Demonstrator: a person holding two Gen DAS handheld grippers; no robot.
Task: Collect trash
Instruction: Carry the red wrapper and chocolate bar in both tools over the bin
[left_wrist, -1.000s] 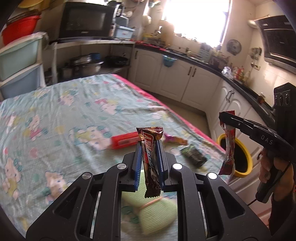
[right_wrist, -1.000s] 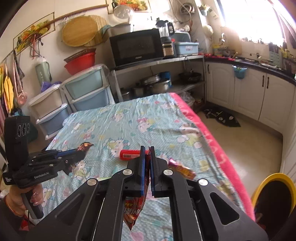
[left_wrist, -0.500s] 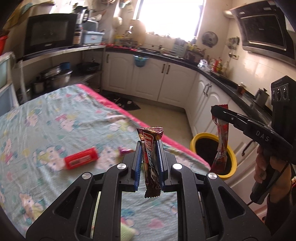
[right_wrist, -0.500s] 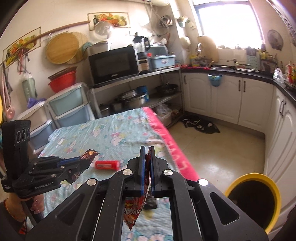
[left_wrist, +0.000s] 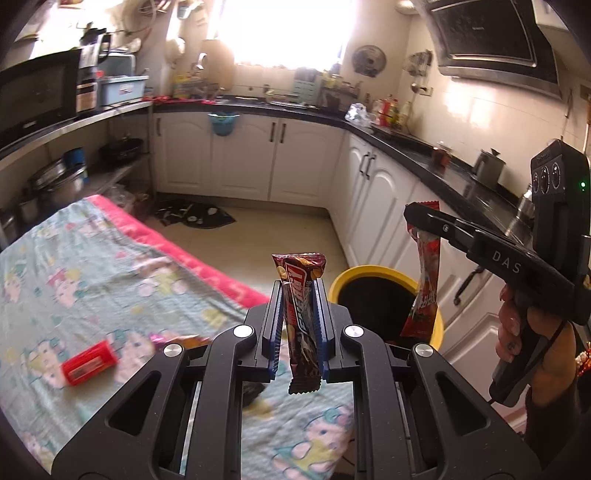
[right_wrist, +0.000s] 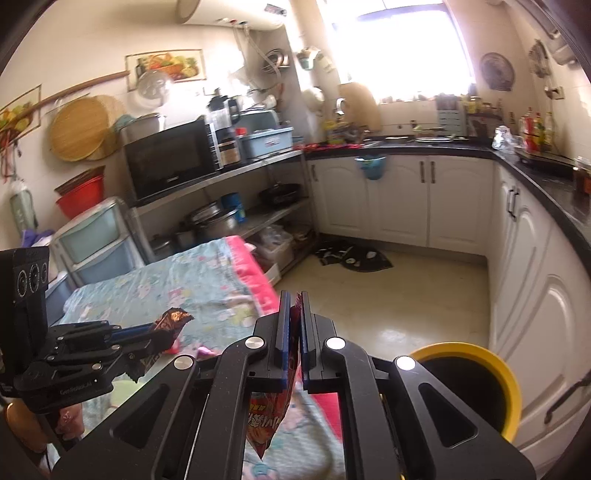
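My left gripper (left_wrist: 298, 291) is shut on a brown snack-bar wrapper (left_wrist: 301, 314) that stands upright between its blue pads, above the table's right edge. My right gripper (right_wrist: 293, 306) is shut on a red snack wrapper (right_wrist: 271, 417) that hangs down below its jaws. In the left wrist view the right gripper (left_wrist: 415, 218) holds the red wrapper (left_wrist: 424, 284) over the rim of the yellow trash bin (left_wrist: 384, 291). The bin (right_wrist: 469, 384) stands on the floor to the lower right in the right wrist view. The left gripper (right_wrist: 162, 332) also shows there, with the brown wrapper (right_wrist: 173, 319).
A table with a cartoon-print cloth (left_wrist: 92, 280) carries a red packet (left_wrist: 88, 363), a pink-orange wrapper (left_wrist: 177, 338) and a dark wrapper (left_wrist: 253, 391) partly hidden by my gripper. White cabinets (left_wrist: 373, 192) and a black counter line the walls. A dark mat (right_wrist: 354, 256) lies on the floor.
Both grippers have swung right, away from the table's middle and toward the yellow bin. The red wrapper now hangs over the bin's rim. Both grips are unchanged.
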